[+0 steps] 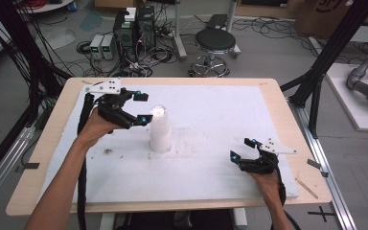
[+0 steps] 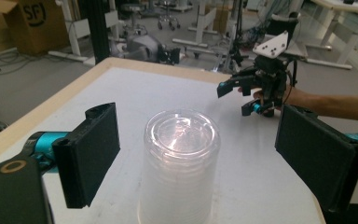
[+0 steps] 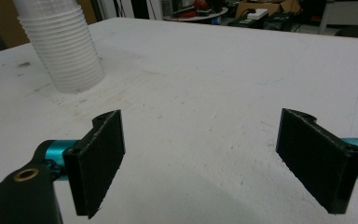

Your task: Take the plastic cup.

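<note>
A stack of clear plastic cups (image 1: pixel 160 129) stands upside down near the middle of the white table (image 1: pixel 220 115). The left gripper (image 1: pixel 142 107) hovers at its top, jaws wide; its own view shows the stack between them, untouched. The right gripper (image 1: pixel 243 149) rests well apart, jaws wide and empty.

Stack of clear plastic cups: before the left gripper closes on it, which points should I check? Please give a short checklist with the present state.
1. Stack of cups stands upright, mouths down, on the white table: ok.
2. Left gripper open wide enough for the stack: ok.
3. Stack lies between the jaws in the left gripper view: ok.
4. Pads already touch the stack: not ok, gaps on both sides.
5. Right gripper open and apart from the stack: ok.
6. How many cups will lift: cannot tell.
</note>
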